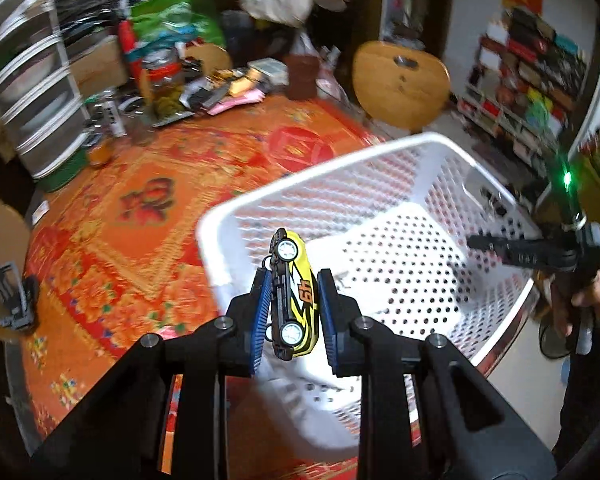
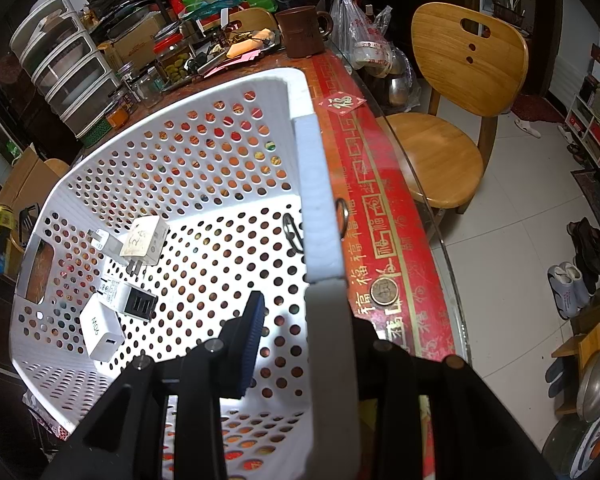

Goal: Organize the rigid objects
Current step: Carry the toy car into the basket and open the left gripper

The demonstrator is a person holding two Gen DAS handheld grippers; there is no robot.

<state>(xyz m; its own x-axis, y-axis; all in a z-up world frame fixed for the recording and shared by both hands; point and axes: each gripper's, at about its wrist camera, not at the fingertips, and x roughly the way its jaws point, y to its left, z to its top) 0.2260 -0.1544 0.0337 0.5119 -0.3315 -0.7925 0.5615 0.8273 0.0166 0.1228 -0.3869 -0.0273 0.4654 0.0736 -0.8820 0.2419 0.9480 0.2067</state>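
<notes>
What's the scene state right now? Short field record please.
left gripper: shut on toy car, held above the basket's near rim
right gripper: fingers straddle the wall of the white basket, gripping it
basket contents: three chargers, black clip
surface: red patterned table cover
beside basket: coin, metal ring

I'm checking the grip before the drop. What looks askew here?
The yellow toy car sits on its side between the left gripper pads, wheels facing left, above the tilted white basket, whose rim the right gripper clamps.
</notes>
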